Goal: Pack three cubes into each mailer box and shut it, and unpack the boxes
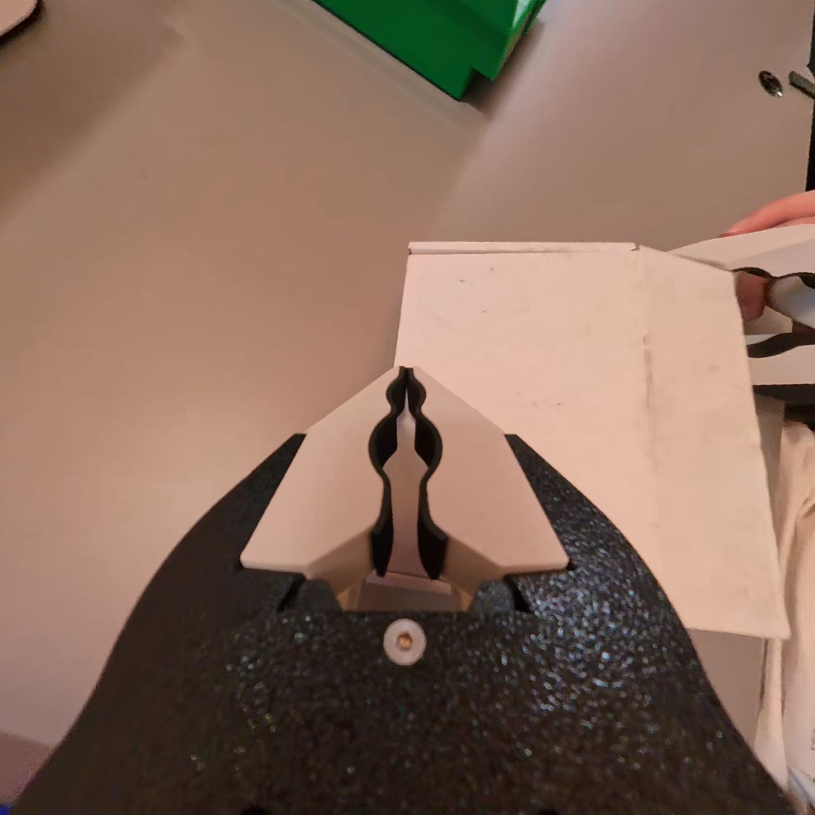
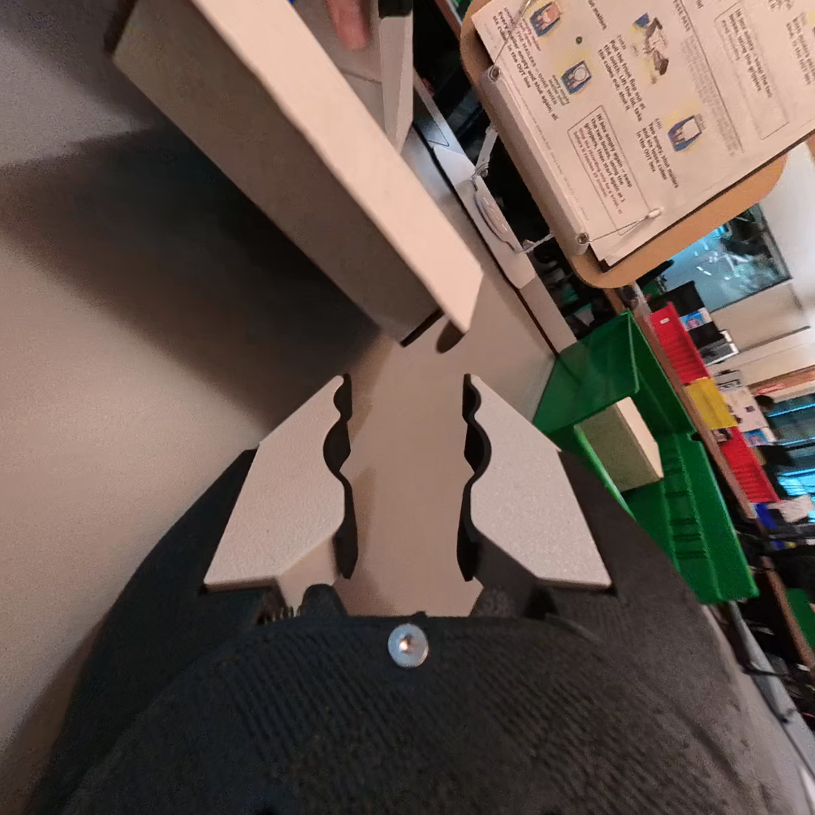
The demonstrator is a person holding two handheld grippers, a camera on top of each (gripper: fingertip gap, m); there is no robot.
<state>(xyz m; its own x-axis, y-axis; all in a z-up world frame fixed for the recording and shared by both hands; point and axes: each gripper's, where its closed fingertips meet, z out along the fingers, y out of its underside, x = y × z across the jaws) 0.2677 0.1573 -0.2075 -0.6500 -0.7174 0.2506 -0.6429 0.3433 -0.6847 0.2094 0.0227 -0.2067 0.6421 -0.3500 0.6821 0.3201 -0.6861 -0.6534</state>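
Observation:
A white mailer box (image 1: pixel 538 375) lies on the beige table with its lid down. No cubes show. My left gripper (image 1: pixel 406 375) is shut, its tips at the box's near left edge, with nothing visible between them. My right gripper (image 2: pixel 406 383) is open and empty, a short way off the box's corner (image 2: pixel 286 176), where a lid flap (image 2: pixel 454 304) sticks out past the side wall. The right gripper also shows at the right edge of the left wrist view (image 1: pixel 780 304), by the box's folded side panel. The left gripper shows at the far side of the box (image 2: pixel 394 79).
A green bin (image 2: pixel 608 397) stands at the table's edge with a white box (image 2: pixel 622 445) inside; it also shows in the left wrist view (image 1: pixel 441 39). A clipboard with a printed sheet (image 2: pixel 639 110) stands past the table. A hand (image 1: pixel 767 220) holds the right gripper.

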